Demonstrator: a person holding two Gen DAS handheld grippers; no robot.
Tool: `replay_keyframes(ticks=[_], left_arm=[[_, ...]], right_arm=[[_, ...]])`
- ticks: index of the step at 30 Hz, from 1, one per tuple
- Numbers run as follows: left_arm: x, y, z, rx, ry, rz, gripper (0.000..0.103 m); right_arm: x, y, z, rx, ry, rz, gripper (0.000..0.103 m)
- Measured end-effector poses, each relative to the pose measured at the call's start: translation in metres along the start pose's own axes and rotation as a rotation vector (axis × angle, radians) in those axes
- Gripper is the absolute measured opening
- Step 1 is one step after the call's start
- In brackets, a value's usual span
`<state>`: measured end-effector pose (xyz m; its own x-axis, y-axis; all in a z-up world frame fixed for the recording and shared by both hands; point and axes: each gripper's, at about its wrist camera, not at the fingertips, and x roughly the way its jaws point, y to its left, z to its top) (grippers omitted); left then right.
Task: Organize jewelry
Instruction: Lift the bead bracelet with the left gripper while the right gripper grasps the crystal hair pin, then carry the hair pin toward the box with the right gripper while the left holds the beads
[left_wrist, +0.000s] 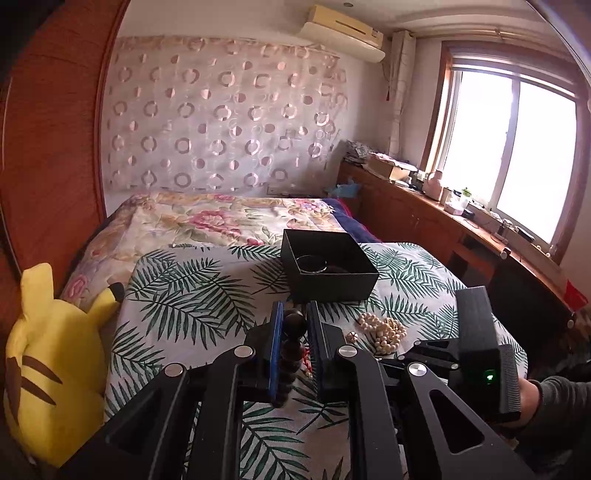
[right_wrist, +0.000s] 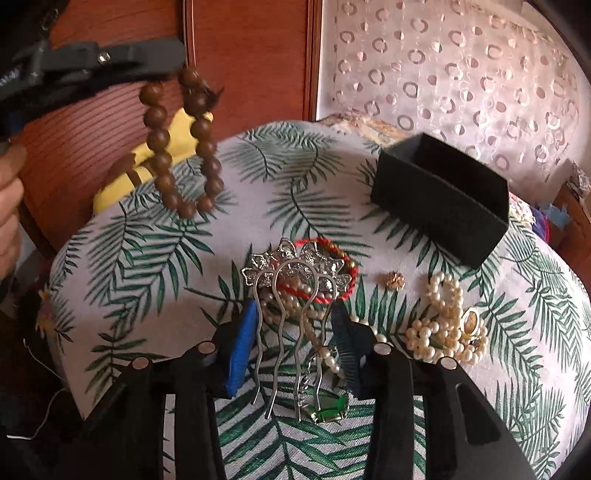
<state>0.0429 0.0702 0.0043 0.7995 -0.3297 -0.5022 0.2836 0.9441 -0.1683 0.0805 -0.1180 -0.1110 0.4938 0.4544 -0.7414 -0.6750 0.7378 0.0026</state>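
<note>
While the left gripper (left_wrist: 293, 328) pinches the wooden bead bracelet (right_wrist: 181, 144) and the right gripper (right_wrist: 291, 350) gapes, swinging beads could miss the far black box (right_wrist: 439, 199).

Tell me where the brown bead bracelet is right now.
The brown bead bracelet hangs from the left gripper, lifted above the leaf-print cloth, left of the black box in the right wrist view.
</note>
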Motion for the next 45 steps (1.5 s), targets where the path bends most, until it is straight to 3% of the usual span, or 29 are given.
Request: replay_keyframes(ticks=[14, 21, 22, 24, 30, 36, 38, 39, 40, 45], left_arm=[[0.001, 0.004, 0.005, 0.001, -0.013, 0.018, 0.012], [0.001, 0.001, 0.009, 0.006, -0.016, 0.012, 0.012], [0.001, 0.0, 0.011, 0.008, -0.017, 0.011, 0.012], [0.002, -0.003, 0.016, 0.013, -0.022, 0.009, 0.012], [0.008, -0.011, 0.026, 0.029, -0.026, 0.004, 0.012], [0.011, -0.012, 0.022, 0.027, -0.019, 0.001, 0.012], [0.013, -0.01, 0.021, 0.022, -0.015, 0.003, 0.012], [0.013, -0.008, 0.021, 0.02, -0.014, 0.003, 0.012], [0.013, -0.008, 0.02, 0.019, -0.014, 0.004, 0.012], [0.008, -0.004, 0.021, 0.019, -0.02, 0.011, 0.012]], right_arm=[[-0.042, -0.016, 0.015, 0.046, -0.204, 0.043, 0.043], [-0.06, -0.026, 0.023, 0.039, -0.291, -0.003, 0.042], [-0.061, -0.028, 0.024, 0.04, -0.292, -0.005, 0.036], [-0.061, -0.033, 0.027, 0.04, -0.281, -0.025, 0.003], [-0.042, -0.056, 0.025, 0.076, -0.204, 0.021, 0.0], [-0.033, -0.053, 0.019, 0.064, -0.171, 0.044, 0.001], [-0.027, -0.048, 0.02, 0.059, -0.154, 0.036, 0.025], [-0.022, -0.046, 0.021, 0.074, -0.143, 0.045, 0.054], [-0.016, -0.045, 0.022, 0.092, -0.13, 0.059, 0.072], [0.013, -0.031, 0.022, 0.1, -0.051, 0.066, 0.074]])
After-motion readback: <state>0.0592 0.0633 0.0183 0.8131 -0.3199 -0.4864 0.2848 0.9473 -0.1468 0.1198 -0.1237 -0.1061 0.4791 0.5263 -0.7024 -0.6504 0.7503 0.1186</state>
